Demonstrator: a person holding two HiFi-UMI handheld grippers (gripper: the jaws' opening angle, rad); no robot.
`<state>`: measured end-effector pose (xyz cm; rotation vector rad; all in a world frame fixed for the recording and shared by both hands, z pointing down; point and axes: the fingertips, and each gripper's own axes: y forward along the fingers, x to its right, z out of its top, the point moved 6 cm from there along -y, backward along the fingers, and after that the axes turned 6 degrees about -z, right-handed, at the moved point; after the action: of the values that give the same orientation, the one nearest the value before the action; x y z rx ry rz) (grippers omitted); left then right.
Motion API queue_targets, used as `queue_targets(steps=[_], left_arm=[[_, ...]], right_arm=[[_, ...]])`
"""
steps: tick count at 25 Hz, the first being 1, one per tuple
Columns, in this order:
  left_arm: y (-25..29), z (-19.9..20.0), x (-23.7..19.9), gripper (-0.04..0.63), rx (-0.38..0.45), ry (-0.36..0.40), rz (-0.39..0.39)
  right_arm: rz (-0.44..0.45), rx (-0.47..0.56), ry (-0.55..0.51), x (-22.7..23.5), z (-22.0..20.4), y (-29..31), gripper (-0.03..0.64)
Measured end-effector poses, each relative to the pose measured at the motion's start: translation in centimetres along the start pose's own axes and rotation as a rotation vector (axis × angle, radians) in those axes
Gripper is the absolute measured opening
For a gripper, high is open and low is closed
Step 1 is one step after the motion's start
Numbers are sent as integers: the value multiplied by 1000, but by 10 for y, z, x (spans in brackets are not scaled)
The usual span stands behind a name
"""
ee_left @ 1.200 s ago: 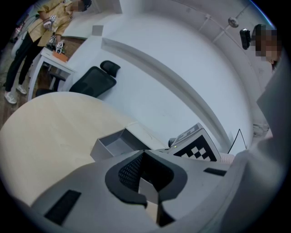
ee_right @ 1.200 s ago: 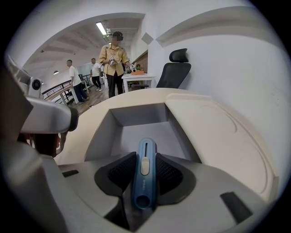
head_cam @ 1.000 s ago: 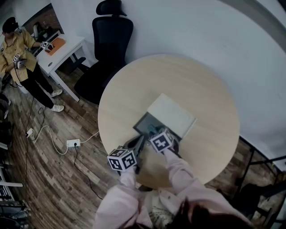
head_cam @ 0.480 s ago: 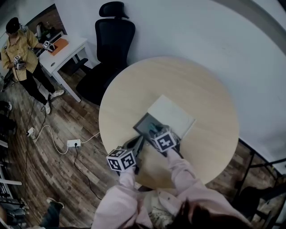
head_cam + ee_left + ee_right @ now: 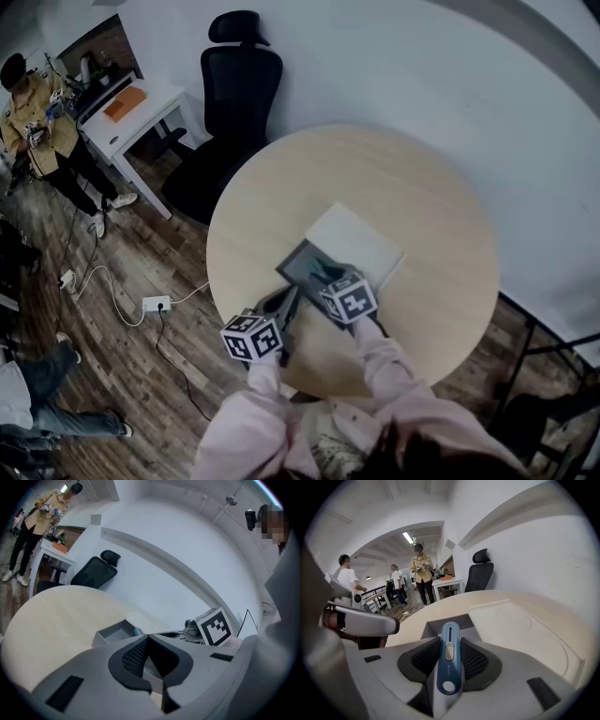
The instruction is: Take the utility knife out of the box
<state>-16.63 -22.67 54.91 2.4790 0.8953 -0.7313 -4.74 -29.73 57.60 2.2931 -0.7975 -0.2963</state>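
The round, pale wooden worktop carries an open grey box towards its near edge. A flat white lid lies just beside the box, seemingly touching it.

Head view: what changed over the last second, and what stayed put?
The right claw, shut on the blue utility knife, drew up and back a little toward the person, carrying the knife above the box. In the background, another person walked in at lower left. The left claw stayed clamped at the box's near edge. The box, lid and table did not move.
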Motion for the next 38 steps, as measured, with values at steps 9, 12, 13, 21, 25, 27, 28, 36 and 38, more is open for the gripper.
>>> queue_targets(steps=[9, 12, 13, 21, 25, 27, 28, 36, 38], left_arm=[[3, 5, 16, 0, 18, 52, 6], [1, 6, 22, 0, 24, 71, 4], [1, 7, 24, 0, 28, 77, 4], [-2, 10, 38, 0, 49, 119, 13], [-6, 12, 44, 0, 59, 143, 18], [-8, 13, 46, 1, 65, 156, 20], [-9, 14, 48, 2, 67, 163, 20], [-11, 16, 61, 2, 83, 217, 16], [-10, 17, 66, 2, 83, 229, 13]], right_arm=[[95, 110, 43, 2, 10, -26, 137], [109, 138, 50, 2, 12, -35, 137], [114, 150, 51, 2, 13, -38, 137], [178, 228, 81, 5, 13, -57, 137], [217, 272, 100, 5, 12, -67, 137], [235, 295, 106, 3, 12, -71, 137], [243, 306, 110, 3, 13, -73, 137], [292, 382, 132, 5, 12, -94, 137], [300, 396, 136, 7, 11, -99, 137]])
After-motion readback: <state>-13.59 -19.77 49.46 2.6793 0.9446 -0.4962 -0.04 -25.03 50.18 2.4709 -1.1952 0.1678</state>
